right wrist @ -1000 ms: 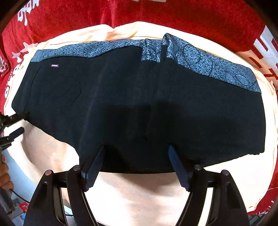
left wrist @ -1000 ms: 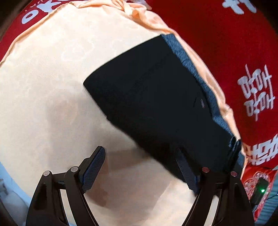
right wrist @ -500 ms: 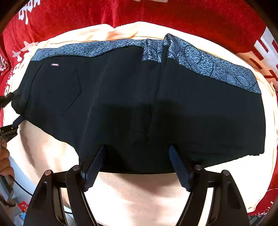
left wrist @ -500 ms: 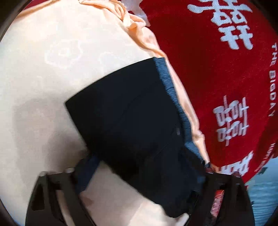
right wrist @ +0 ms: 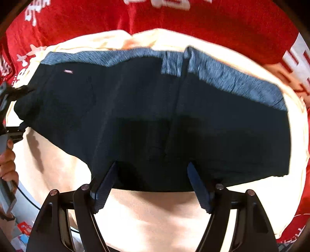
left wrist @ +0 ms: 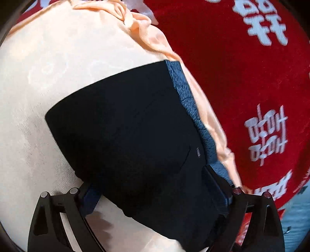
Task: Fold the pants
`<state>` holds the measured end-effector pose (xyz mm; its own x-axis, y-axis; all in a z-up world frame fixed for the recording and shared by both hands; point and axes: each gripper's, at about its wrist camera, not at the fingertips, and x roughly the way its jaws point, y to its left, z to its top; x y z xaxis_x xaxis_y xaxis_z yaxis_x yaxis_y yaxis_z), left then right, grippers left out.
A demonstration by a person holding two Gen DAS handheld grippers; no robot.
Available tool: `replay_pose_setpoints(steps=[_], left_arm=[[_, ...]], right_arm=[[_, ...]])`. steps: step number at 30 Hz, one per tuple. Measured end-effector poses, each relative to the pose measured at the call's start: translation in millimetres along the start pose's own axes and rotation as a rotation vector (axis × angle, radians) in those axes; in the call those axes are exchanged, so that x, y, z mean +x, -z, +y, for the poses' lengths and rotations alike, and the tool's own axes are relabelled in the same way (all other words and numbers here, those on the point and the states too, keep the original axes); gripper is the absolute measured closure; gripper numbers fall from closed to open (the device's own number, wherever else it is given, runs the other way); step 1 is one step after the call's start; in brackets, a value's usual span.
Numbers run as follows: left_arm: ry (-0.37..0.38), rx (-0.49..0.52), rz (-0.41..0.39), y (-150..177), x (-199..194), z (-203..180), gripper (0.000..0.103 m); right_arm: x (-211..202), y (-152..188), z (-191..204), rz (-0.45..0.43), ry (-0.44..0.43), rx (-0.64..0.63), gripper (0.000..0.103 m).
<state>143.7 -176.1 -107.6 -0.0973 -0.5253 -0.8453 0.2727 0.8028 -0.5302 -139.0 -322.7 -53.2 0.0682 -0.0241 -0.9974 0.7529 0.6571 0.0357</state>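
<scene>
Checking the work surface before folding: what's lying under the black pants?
The black pants rest on a peach cloth, which lies over a red printed blanket. What the pants themselves cover cannot be seen.

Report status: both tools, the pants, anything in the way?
Left tool open, just widened, straddling one end of the pants. Right tool open over the near hem, centre. Pants flat on peach cloth. Nothing in the way.
</scene>
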Motion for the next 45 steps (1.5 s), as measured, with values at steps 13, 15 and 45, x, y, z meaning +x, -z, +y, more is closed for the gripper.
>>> replay_pose_setpoints(steps=[13,15,45], left_arm=[[-0.413,0.487,-0.141,37.2,-3.4,-62.1,0.066],[-0.461,0.583,-0.173,49.3,-1.7,-70.8,0.066],[-0.566,0.952,-0.275,119.0,-12.5,-140.6,0.066]], right_arm=[[-72.5,-107.9,48.0,-0.064,-0.310,-0.040,0.025],[-69.6,-138.5,69.9,-0.007,-0.388,-0.055,0.025],[-4.1,-184.0,194.4,0.334,-0.456,-0.391,0.085]])
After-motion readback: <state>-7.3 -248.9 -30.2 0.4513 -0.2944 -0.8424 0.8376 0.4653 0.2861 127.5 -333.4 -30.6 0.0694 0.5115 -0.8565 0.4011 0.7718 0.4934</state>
